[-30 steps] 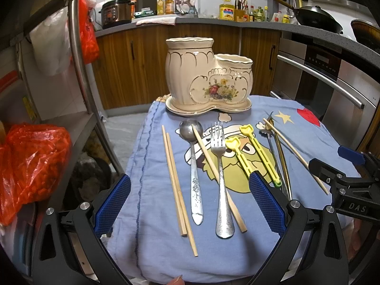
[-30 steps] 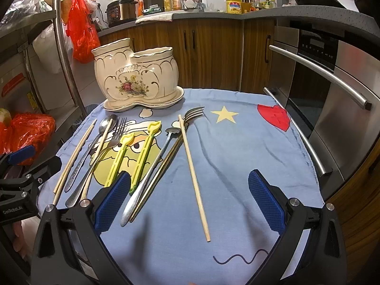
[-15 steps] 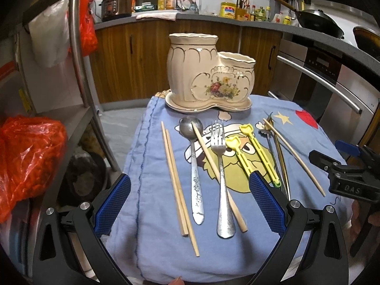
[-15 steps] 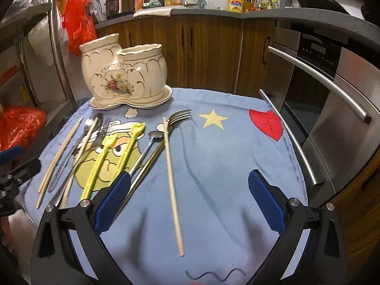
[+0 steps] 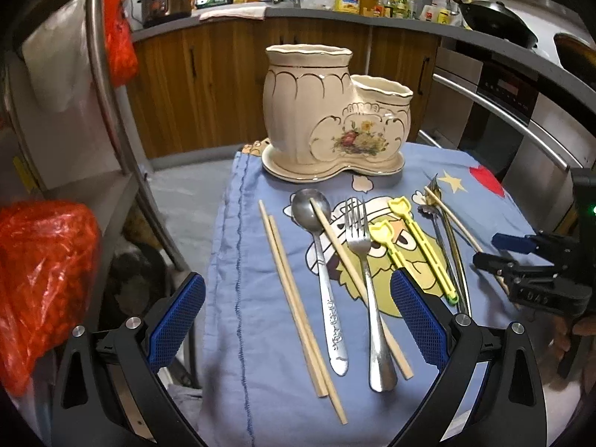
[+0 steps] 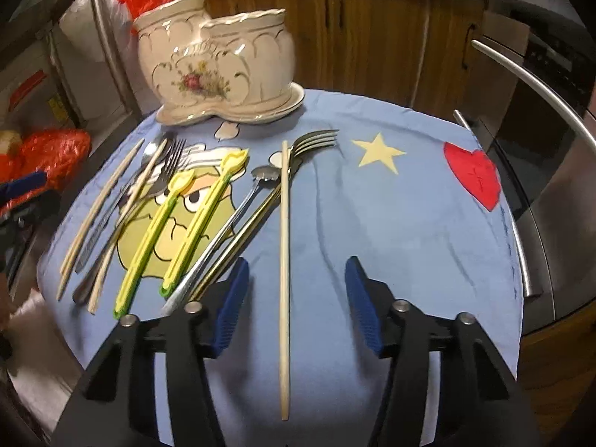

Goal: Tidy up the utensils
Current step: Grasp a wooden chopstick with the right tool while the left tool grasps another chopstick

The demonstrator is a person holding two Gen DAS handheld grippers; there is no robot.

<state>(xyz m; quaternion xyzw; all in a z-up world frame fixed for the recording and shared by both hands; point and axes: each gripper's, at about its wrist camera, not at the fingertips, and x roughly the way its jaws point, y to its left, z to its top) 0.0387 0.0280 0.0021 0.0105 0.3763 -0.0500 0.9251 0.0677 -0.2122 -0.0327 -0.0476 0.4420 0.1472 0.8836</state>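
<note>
Utensils are laid in a loose row on the blue cloth (image 6: pixel 391 223) covering the desk, handles toward the person, presumably so that each can be taken by its near end; the ceramic holder (image 5: pixel 335 119) is set at the far edge on its saucer, both compartments apparently empty, though their insides are not seen. The right claw (image 6: pixel 294 298) is positioned over the near part of a single chopstick (image 6: pixel 285 260), which lies between the pads without being touched; its jaws are closing, so a pinch on that stick is judged to be the step in hand. The left claw (image 5: pixel 298 320) is held wide above the spoon (image 5: pixel 320 260) and fork (image 5: pixel 365 272); nothing is gripped. The yellow tongs (image 6: pixel 175 223) are left untouched.
</note>
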